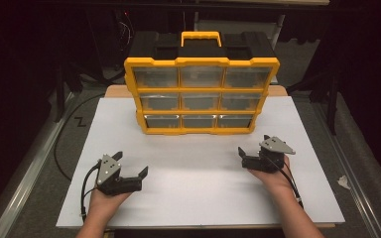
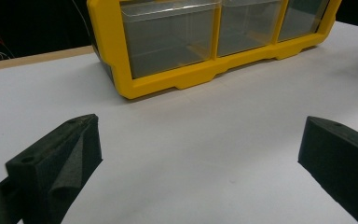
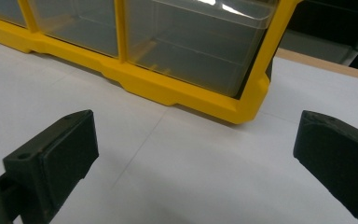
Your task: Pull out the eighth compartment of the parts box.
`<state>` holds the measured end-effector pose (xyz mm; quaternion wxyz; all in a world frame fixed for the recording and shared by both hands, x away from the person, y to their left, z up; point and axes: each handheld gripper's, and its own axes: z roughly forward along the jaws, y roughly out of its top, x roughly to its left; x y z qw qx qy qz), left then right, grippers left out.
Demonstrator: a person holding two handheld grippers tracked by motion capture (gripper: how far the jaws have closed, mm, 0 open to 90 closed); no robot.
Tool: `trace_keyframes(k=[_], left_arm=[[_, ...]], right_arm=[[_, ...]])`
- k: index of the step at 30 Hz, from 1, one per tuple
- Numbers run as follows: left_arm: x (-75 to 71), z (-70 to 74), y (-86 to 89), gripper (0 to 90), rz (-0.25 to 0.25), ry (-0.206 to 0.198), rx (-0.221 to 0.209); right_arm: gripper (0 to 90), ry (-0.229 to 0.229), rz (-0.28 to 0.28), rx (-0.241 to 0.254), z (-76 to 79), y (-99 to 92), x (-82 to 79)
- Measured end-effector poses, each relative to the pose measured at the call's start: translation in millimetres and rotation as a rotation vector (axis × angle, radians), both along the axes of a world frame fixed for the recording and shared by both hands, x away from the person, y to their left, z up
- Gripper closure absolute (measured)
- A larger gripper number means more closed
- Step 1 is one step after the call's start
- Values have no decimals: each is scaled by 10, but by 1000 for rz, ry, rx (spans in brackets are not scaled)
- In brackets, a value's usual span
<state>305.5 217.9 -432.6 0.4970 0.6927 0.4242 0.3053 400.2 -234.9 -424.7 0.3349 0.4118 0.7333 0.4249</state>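
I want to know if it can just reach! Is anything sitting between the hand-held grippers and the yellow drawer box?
Nothing visible: bare white table lies between each open hand-held gripper, left and right, and the yellow drawer box.

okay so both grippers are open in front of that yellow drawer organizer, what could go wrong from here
1. The yellow organizer stands upright and unbraced on the white board; pulling a drawer with one hand-held gripper might tip or drag it forward.
2. The clear drawers sit nearly flush in the frame, so the jaws of the right hand-held gripper or left hand-held gripper may slip off.
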Motion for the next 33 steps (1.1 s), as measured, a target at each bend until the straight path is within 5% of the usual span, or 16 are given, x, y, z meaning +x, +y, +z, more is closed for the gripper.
trace_keyframes(k=[8, 33], left_arm=[[0, -9, -3, 8, 2, 6, 4], [-6, 19, 15, 8, 9, 31, -10]], right_arm=[[9, -1, -10, -3, 4, -32, 7], [9, 12, -13, -115, -63, -146, -130]])
